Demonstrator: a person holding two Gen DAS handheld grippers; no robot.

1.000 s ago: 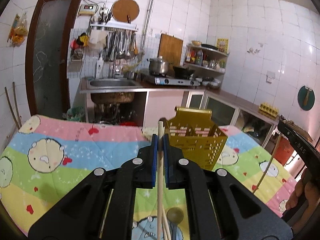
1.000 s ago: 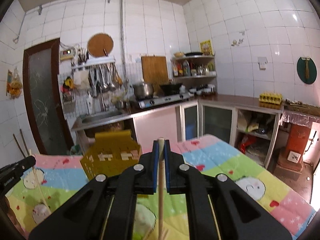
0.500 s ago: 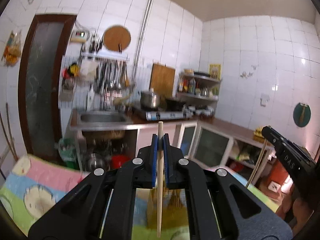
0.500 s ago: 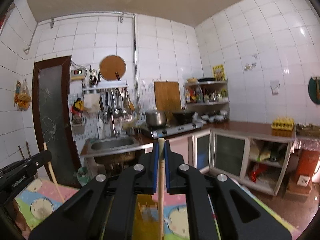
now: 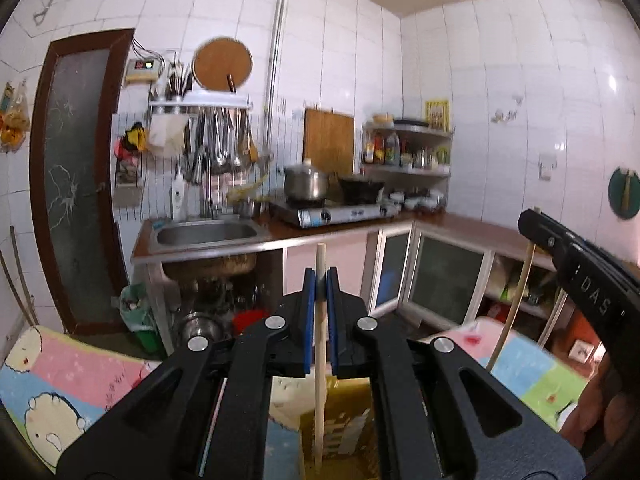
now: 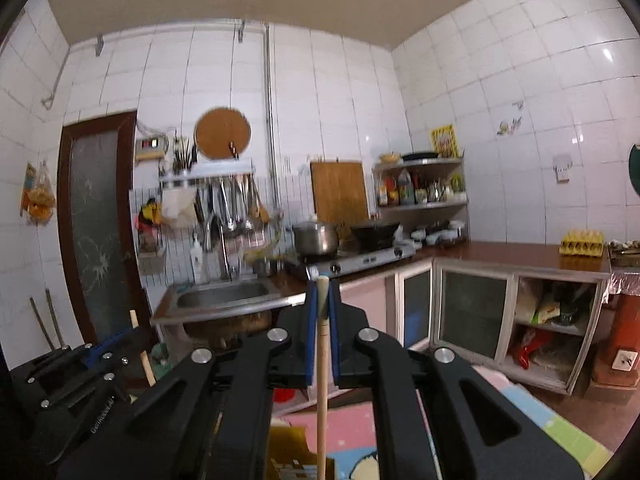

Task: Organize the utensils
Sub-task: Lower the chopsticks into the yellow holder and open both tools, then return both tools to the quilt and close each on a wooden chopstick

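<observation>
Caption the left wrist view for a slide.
Left gripper clamps an upright chopstick above the yellow utensil basket; right gripper holds another.

In the left wrist view, the raised letters "DAS" stand on the black body of the right hand-held gripper (image 5: 536,229), off to the right. In the right wrist view, pale lettering runs along the body of the left hand-held gripper (image 6: 130,332) at lower left, too blurred to read. The yellow poster's (image 6: 443,141) print is illegible.
</observation>
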